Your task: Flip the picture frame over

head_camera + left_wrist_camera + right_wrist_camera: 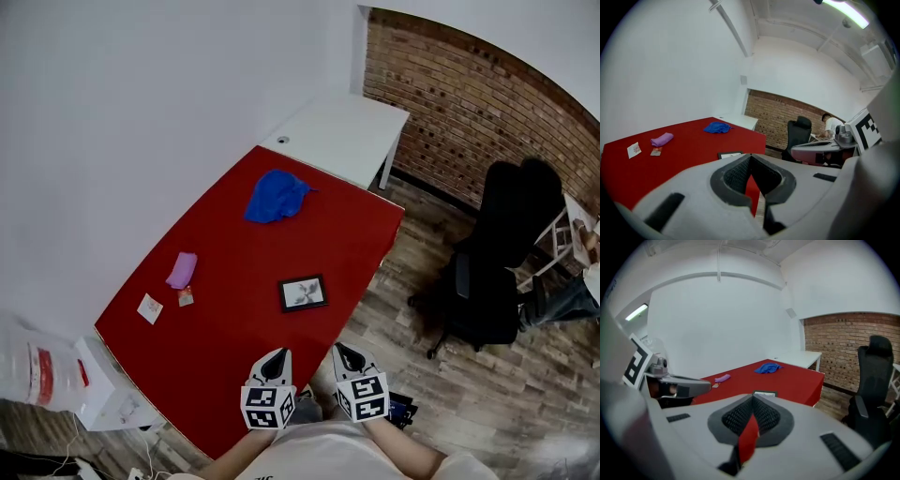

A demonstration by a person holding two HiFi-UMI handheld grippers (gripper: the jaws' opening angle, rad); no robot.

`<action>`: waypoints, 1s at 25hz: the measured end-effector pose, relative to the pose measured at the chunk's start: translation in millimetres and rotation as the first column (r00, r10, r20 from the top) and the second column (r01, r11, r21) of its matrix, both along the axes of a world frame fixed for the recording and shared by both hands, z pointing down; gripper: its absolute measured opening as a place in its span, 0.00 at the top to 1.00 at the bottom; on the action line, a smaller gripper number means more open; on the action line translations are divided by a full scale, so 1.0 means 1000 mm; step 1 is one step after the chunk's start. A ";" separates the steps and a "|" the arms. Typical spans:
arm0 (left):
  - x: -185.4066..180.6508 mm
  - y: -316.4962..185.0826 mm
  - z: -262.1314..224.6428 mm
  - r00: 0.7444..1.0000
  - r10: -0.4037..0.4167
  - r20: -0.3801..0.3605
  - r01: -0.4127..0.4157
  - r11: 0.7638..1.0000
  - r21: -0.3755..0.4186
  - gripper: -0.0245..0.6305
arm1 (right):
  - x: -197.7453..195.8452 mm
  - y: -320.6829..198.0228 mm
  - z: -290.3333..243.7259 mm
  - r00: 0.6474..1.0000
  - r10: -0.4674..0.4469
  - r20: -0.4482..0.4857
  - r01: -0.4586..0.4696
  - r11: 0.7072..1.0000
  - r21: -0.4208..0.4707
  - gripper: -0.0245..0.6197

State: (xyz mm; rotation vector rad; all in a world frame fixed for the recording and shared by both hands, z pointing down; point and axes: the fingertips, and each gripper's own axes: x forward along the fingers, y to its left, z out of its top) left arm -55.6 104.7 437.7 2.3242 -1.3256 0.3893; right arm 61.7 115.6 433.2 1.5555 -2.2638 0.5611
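Picture frame (pixel 303 292): one, with a black border, lying flat on the red table (pixel 234 328), its pale face with a dark motif turned upward. It sits close to the table's right-hand edge, with bare red cloth on every side.

Nearest are the two grippers. The left gripper (pixel 278 354) hangs over the table's near corner, claw pinched together on nothing. The right gripper (pixel 342 349) is just beyond the table edge, above the wooden floor (pixel 412 375), claw likewise closed and empty. Each carries a cube of black-and-white square markers. Both are short of the frame and apart from it.

Toward the left edge lie two small pieces, a white card (pixel 150 307) and an orange packet (pixel 186 297), their print too small to read. Beside them is one purple roll (pixel 182 269). Farther on lies one blue cloth (pixel 277 195), with open surface between it and the frame.

Past the red table's far end stands one white table (pixel 342 131). To the right is one black office chair (pixel 487 272), and behind it a brick wall (pixel 469 122).
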 end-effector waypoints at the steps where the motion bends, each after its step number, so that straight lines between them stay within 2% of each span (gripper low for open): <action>1: 0.000 -0.005 0.001 1.000 0.002 -0.003 -0.002 1.000 -0.005 0.95 | -0.001 -0.005 0.000 1.000 -0.001 -0.004 0.001 1.000 -0.001 0.95; 6: 0.011 -0.025 0.001 1.000 -0.003 -0.017 0.003 1.000 -0.014 0.95 | 0.010 -0.024 -0.002 1.000 -0.001 -0.009 0.001 1.000 -0.010 0.95; 12: 0.021 -0.042 -0.001 0.999 -0.048 -0.025 0.048 0.999 -0.015 0.95 | 0.019 -0.045 -0.004 0.999 -0.045 -0.012 0.045 0.999 -0.015 0.95; 25: 0.003 -0.067 0.011 0.991 -0.133 -0.014 0.133 0.990 -0.038 0.95 | 0.009 -0.079 0.007 0.993 -0.117 -0.015 0.116 0.993 -0.035 0.95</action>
